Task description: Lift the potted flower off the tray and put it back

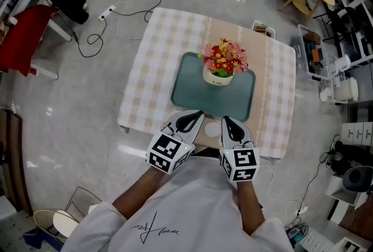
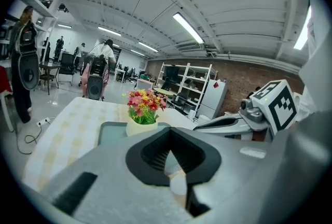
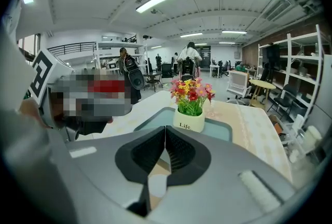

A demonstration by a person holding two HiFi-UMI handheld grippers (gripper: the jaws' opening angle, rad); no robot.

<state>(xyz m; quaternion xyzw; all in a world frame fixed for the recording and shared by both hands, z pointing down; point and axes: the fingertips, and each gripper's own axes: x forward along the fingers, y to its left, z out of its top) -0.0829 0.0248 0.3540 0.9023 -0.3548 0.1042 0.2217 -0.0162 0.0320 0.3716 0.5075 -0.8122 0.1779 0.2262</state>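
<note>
Fingers [image 2: 153, 153] on the left gripper [image 1: 197, 115] are shut tight and hold nothing — same for the right gripper [image 1: 227, 121]. Both hang over the near edge of the counter [image 1: 151, 70], with its soft checked cloth. Lifting has not begun, I think; next they must open wide to hug the smooth, round white pot [image 1: 218, 77]. Beyond, the potted flower [image 1: 221, 61] stands on the flat green tray [image 1: 189, 93] — rounded corners.
</note>
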